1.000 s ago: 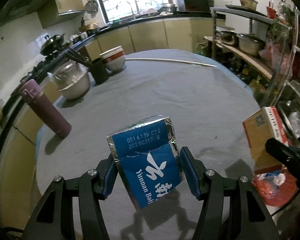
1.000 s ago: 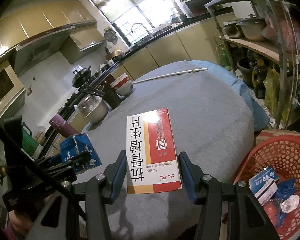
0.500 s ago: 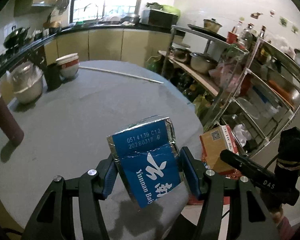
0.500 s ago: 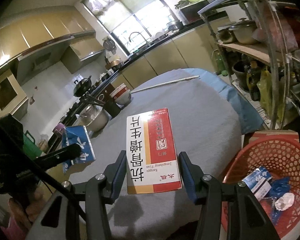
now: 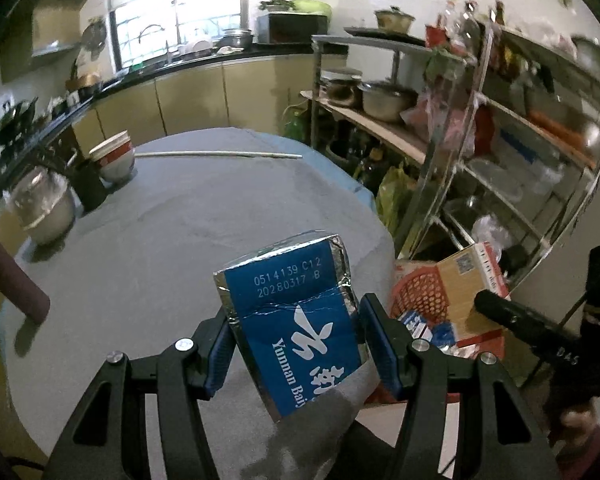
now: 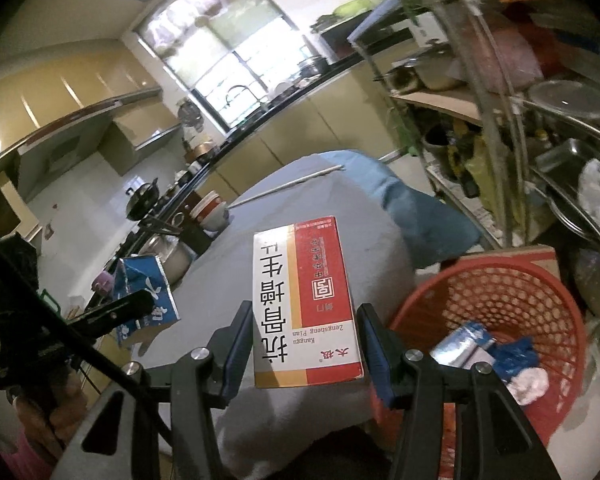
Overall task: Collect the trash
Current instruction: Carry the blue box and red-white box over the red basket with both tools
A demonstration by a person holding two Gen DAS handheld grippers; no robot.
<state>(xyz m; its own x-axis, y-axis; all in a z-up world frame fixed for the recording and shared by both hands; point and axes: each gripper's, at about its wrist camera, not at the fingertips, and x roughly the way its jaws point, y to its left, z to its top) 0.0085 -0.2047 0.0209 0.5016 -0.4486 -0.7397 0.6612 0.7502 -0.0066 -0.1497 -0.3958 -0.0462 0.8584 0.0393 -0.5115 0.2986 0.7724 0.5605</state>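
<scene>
My left gripper [image 5: 296,344] is shut on a blue foil-edged carton [image 5: 296,312] with white lettering, held over the near edge of the grey-clothed round table [image 5: 172,240]. My right gripper [image 6: 302,344] is shut on a red and white medicine box [image 6: 304,300]. To its lower right, on the floor beside the table, stands the red mesh basket [image 6: 500,292], with blue and white trash inside. In the left wrist view the basket [image 5: 420,292] shows past the table edge, with the medicine box [image 5: 468,288] above it. The blue carton [image 6: 140,280] appears at left in the right wrist view.
On the table's far left stand a lidded pot [image 5: 44,208], a dark chopstick holder [image 5: 90,184], stacked bowls [image 5: 114,154], a maroon bottle [image 5: 12,276] and a long white rod [image 5: 220,155]. A metal shelf rack [image 5: 480,140] with pots stands right of the table.
Both grippers have swung right, from over the table toward its edge; the red basket now sits closer and larger in both views. Each still grips its box.
</scene>
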